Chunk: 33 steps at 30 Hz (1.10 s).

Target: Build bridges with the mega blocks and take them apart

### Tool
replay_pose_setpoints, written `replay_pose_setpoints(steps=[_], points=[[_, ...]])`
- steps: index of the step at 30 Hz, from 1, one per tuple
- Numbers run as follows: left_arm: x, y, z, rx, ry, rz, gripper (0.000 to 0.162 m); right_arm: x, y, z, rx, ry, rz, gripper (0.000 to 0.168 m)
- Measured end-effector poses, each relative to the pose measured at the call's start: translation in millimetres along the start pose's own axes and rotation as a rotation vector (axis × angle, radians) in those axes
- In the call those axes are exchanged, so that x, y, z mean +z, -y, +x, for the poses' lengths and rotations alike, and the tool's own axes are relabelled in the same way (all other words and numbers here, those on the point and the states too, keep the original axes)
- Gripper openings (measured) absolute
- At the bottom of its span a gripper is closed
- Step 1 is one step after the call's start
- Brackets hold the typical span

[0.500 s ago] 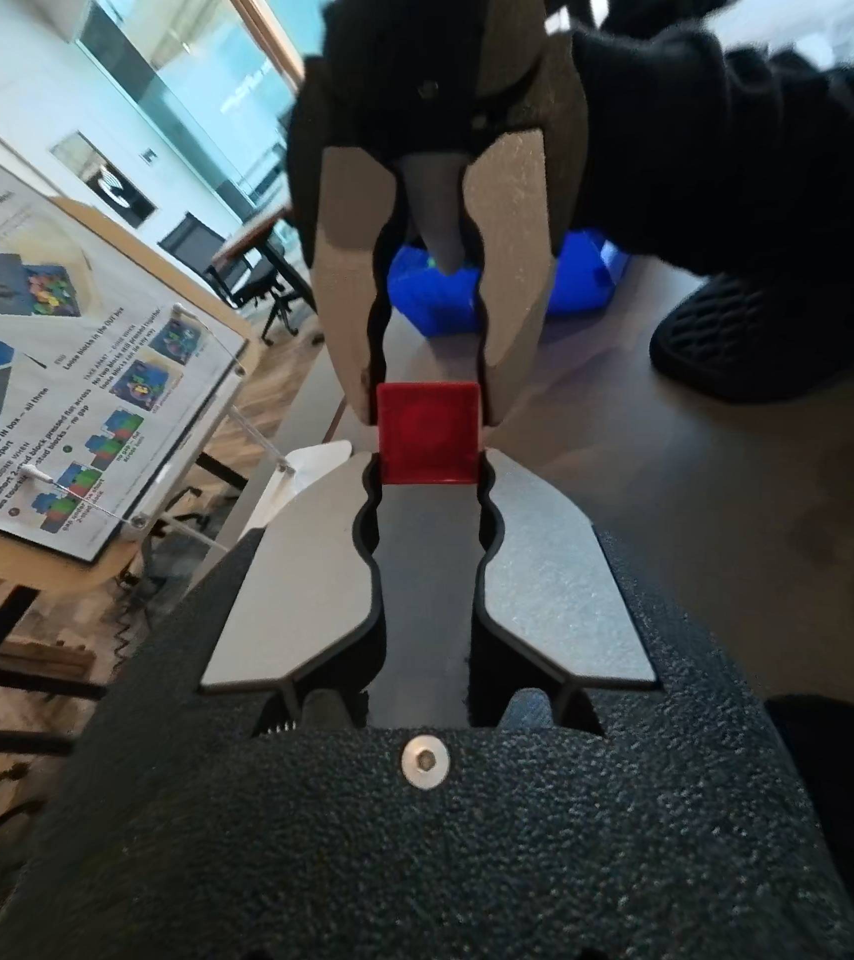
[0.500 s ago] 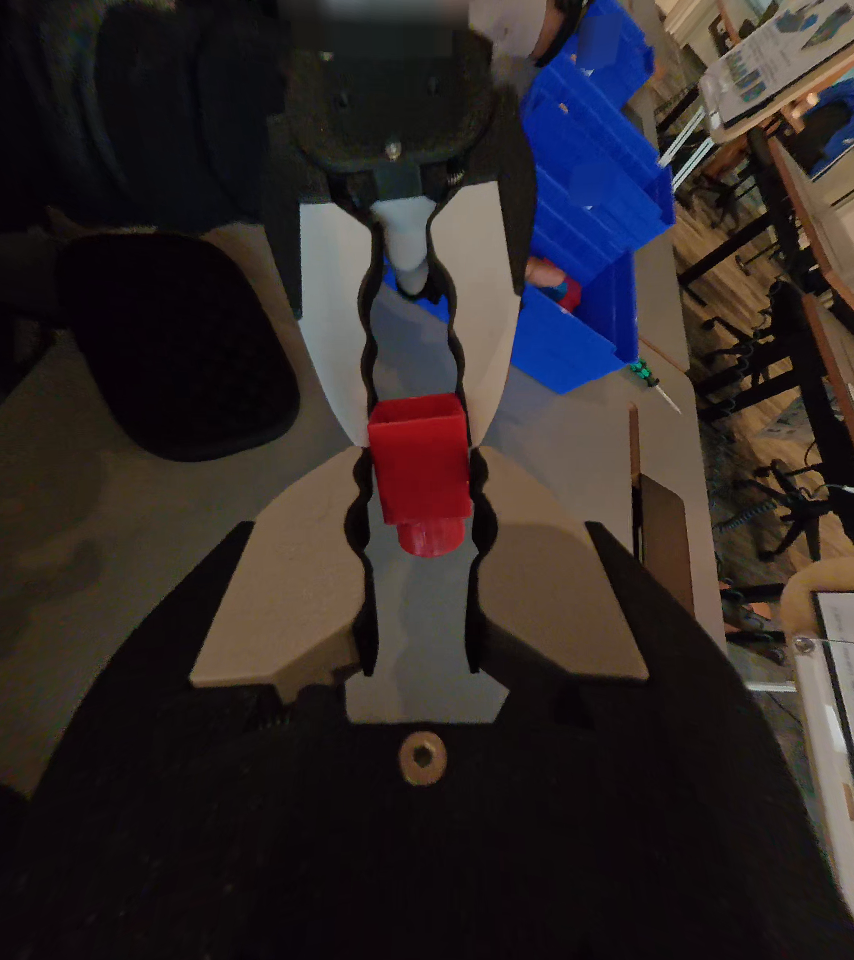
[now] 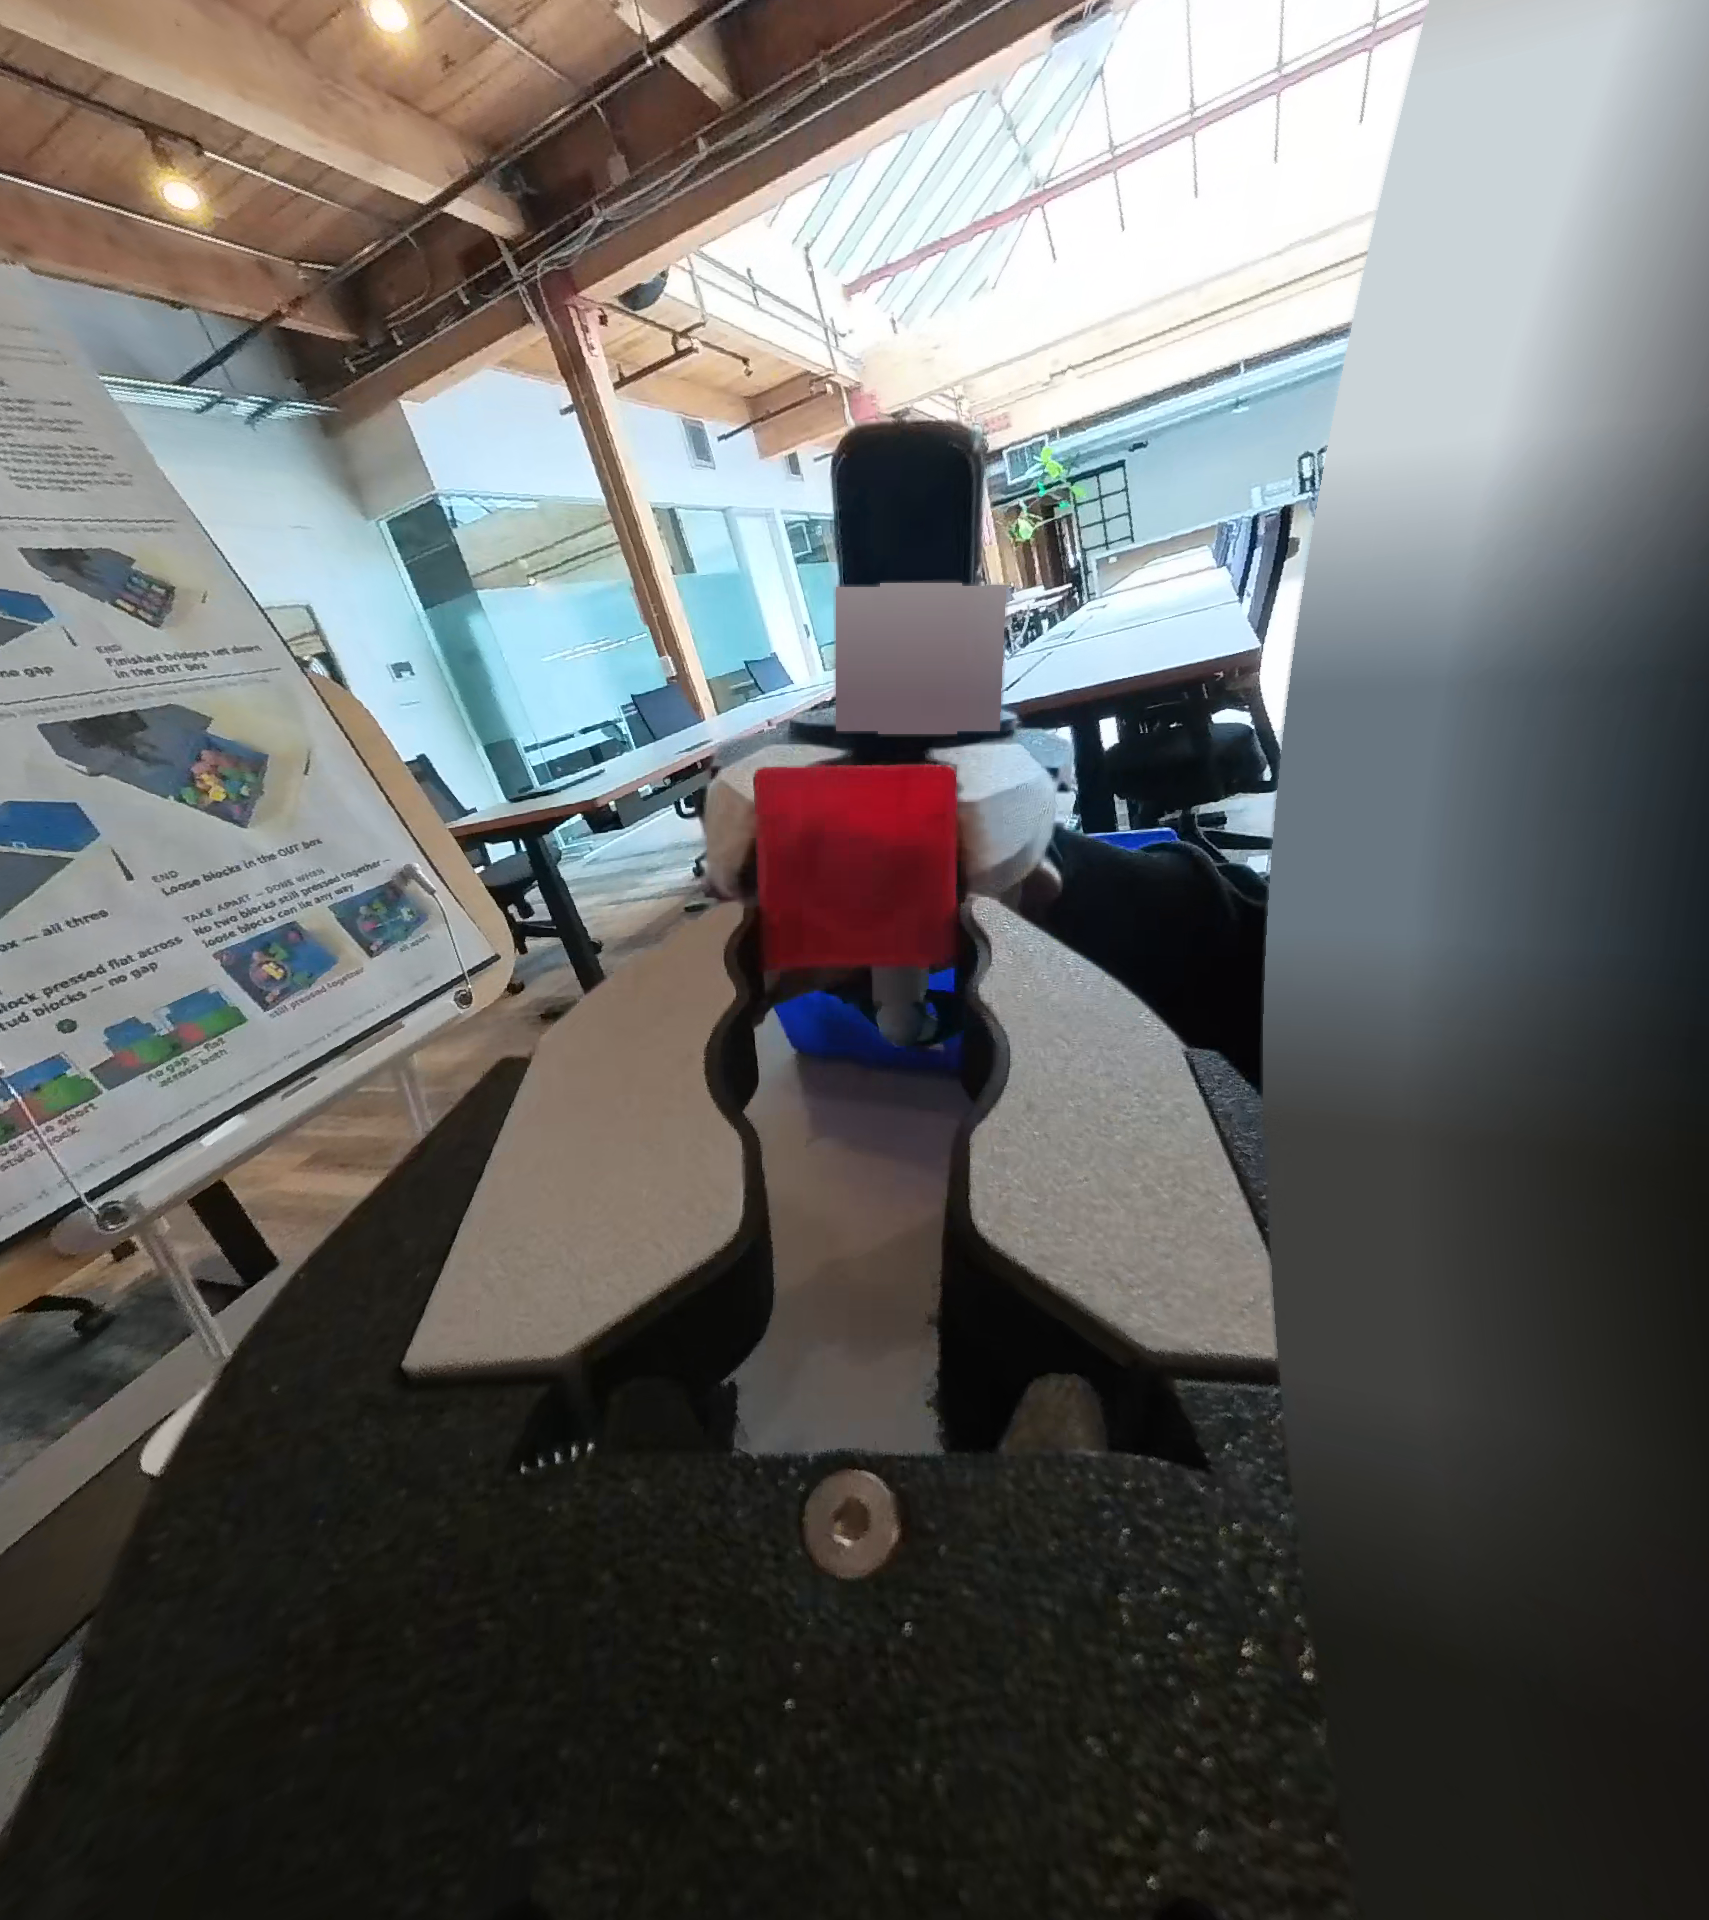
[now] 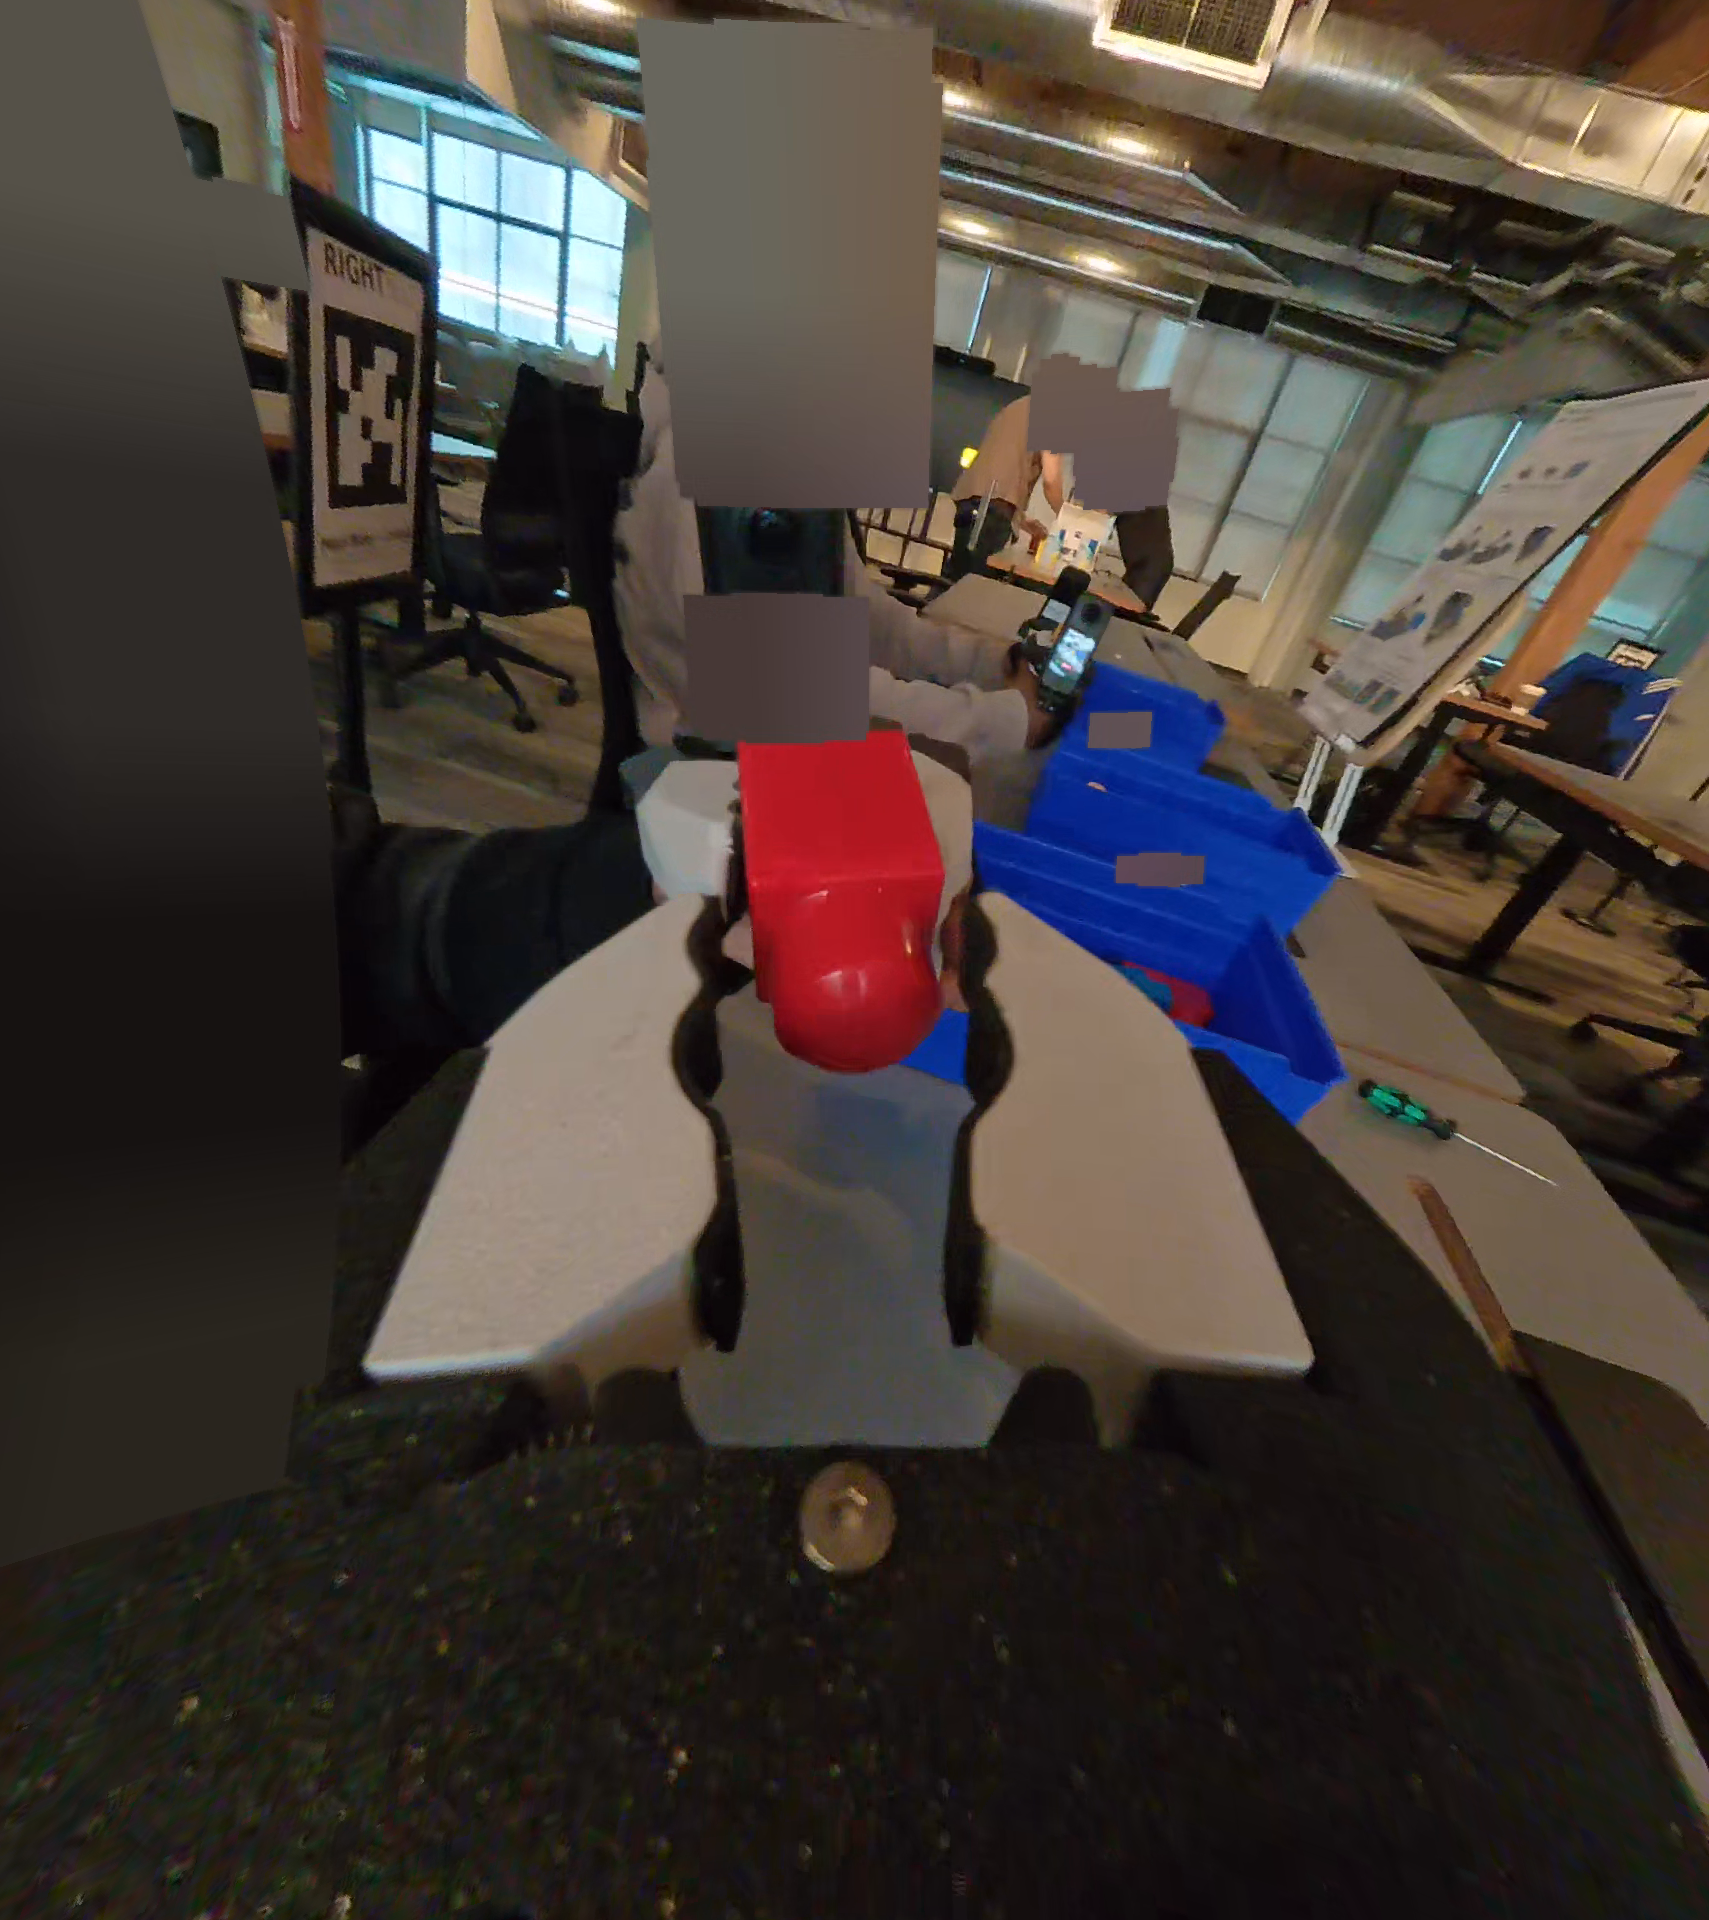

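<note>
The left tool (image 3: 855, 925) and the right tool (image 4: 839, 925) face each other, both pinching 1 red block (image 4: 834, 831) up in the air. Blue bins (image 4: 1182, 894) sit on the desk (image 4: 1401, 1174) behind.

A single-stud block (image 3: 858, 868) sits between the fingertips of the left gripper (image 3: 855, 940) and, opposite, the fingertips of the right gripper (image 4: 842, 935), which face each other tip to tip above a table (image 4: 1432, 1226). The block's stud points toward the right gripper's body. Behind and to the right, in the right wrist view, stacked bins (image 4: 1172, 894) stand on the table, with a screwdriver (image 4: 1411, 1110) lying just beside them. In the left wrist view an instruction board (image 3: 102, 790) stands to the left.
</note>
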<state>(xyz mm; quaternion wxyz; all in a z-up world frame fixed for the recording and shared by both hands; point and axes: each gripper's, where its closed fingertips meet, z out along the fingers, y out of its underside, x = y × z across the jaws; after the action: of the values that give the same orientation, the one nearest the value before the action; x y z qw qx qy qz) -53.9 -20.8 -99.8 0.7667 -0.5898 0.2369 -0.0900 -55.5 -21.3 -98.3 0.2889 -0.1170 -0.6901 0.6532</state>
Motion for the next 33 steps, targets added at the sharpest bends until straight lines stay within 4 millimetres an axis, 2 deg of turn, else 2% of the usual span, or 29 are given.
replay_pose_setpoints(steps=[1, 4, 8, 13, 16, 18, 22, 25, 29, 33], points=[[0, -1, 0, -0.003, 0.0, -0.005, 0.035, 1, -2, 0, -0.003, -0.004, -0.011, 0.034], [1, -10, -1, -0.018, 0.005, -0.057, 0.035, -1, -7, 1, -0.01, -0.01, -0.068, 0.033], [-6, -35, -8, -0.046, 0.033, -0.242, 0.045, -13, -30, 2, -0.066, -0.052, -0.307, 0.033], [-37, -80, -23, -0.013, 0.156, -0.519, 0.043, -55, -102, -15, -0.112, -0.045, -0.958, 0.033], [-65, -107, -28, 0.031, 0.246, -0.717, 0.039, -75, -141, -33, -0.022, -0.001, -1.3, 0.033], [-81, -119, -25, 0.043, 0.281, -0.798, 0.037, -79, -163, -46, 0.06, 0.037, -1.461, 0.033], [-108, -129, -17, 0.039, 0.329, -0.877, 0.034, -71, -198, -55, 0.112, 0.085, -1.626, 0.033], [-126, -129, -17, 0.031, 0.367, -0.894, 0.034, -73, -214, -54, 0.145, 0.077, -1.704, 0.033], [-142, -127, -22, 0.038, 0.42, -0.91, 0.033, -78, -221, -53, 0.224, 0.056, -1.748, 0.033], [-149, -125, -25, 0.057, 0.446, -0.921, 0.033, -77, -223, -52, 0.279, 0.028, -1.797, 0.034]])
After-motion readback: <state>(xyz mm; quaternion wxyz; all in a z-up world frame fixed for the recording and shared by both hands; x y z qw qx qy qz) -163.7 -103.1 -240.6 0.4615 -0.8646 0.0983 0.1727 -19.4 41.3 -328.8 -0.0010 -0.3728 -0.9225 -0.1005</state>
